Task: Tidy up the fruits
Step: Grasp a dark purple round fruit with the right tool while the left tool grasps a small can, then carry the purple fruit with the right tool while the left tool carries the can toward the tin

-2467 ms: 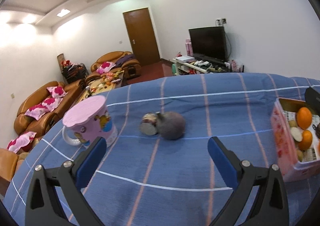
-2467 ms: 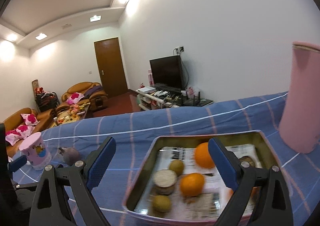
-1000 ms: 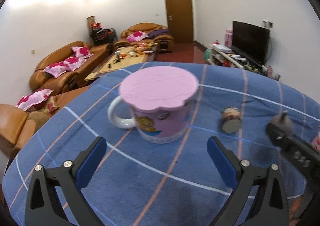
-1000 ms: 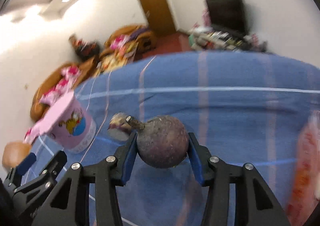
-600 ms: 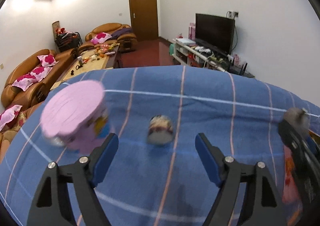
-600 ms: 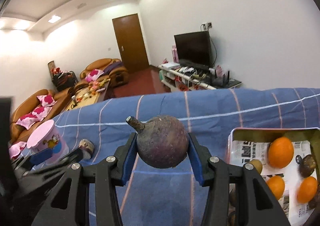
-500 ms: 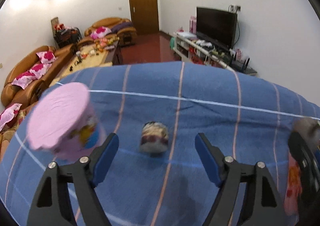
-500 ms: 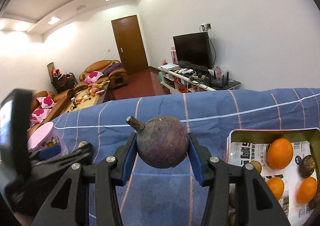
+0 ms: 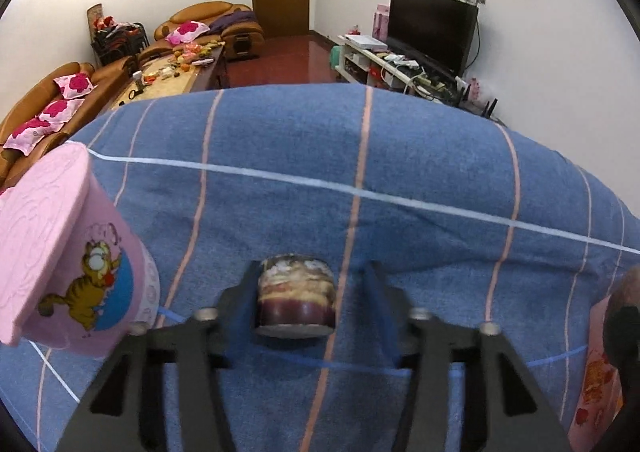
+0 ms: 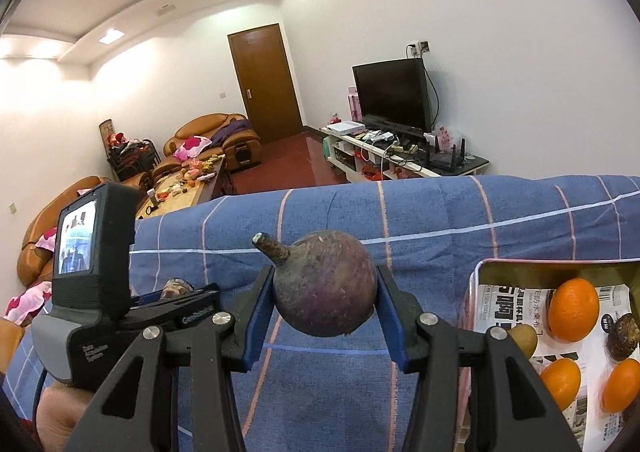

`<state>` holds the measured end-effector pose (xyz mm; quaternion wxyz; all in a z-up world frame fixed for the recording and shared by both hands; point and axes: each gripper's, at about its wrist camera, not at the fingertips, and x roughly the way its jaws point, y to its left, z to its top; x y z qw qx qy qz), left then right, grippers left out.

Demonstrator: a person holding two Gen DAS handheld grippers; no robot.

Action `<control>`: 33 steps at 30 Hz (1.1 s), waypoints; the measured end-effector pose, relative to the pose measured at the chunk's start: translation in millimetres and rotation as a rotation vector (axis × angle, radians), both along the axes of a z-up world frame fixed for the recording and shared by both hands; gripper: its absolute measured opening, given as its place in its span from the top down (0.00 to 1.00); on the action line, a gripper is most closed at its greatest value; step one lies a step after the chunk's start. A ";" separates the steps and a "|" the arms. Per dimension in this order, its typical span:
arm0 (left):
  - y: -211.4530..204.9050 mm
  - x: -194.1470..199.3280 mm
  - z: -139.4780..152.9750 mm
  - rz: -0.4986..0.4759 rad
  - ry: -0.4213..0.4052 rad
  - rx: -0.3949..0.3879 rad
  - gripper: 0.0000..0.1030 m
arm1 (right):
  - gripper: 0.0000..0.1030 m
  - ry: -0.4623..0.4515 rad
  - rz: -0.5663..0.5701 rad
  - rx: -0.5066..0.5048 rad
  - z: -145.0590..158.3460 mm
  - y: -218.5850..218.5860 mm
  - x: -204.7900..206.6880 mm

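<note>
My right gripper (image 10: 326, 302) is shut on a dark purple round fruit with a stem (image 10: 324, 288), held above the blue striped cloth. To its right is the tin tray (image 10: 520, 266) lined with newspaper, holding oranges (image 10: 573, 310) and small brownish fruits (image 10: 524, 338). My left gripper (image 9: 310, 288) is open around a cut purple fruit piece (image 9: 295, 296) lying on the cloth; the left finger (image 9: 240, 300) looks close to it and the right finger stands apart. The left gripper's body shows in the right wrist view (image 10: 120, 312).
A pink cartoon mug with a pink lid (image 9: 68, 252) stands just left of the left gripper. The blue striped cloth (image 9: 400, 172) covers the table. The tray's pink wall (image 9: 600, 372) shows at the right edge of the left wrist view. Sofas and a TV stand lie beyond the table.
My left gripper has moved down and forward around the cut fruit piece and narrowed. The right gripper holds the purple fruit nearly still above the cloth.
</note>
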<state>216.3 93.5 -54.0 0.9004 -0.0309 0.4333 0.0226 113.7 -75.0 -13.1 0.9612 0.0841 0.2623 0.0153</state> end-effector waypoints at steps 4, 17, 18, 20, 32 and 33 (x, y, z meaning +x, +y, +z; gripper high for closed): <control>6.4 -7.9 0.4 -0.017 -0.010 -0.045 0.65 | 0.51 -0.015 0.007 -0.018 0.7 5.2 -1.8; 19.3 -94.0 24.0 0.006 -0.193 -0.009 0.65 | 0.51 -0.087 0.034 -0.087 8.9 22.7 -9.1; 19.3 -101.3 25.7 0.013 -0.208 0.000 0.65 | 0.51 -0.089 0.032 -0.090 8.5 22.7 -11.5; 21.4 -109.3 27.3 0.024 -0.228 0.015 0.65 | 0.51 -0.087 0.029 -0.092 8.1 24.2 -15.8; 22.4 -134.4 33.6 0.063 -0.295 0.091 0.65 | 0.51 -0.130 0.044 -0.170 13.4 38.6 -64.0; 23.1 -136.0 33.7 0.065 -0.296 0.090 0.65 | 0.51 -0.132 0.045 -0.174 13.6 38.7 -67.2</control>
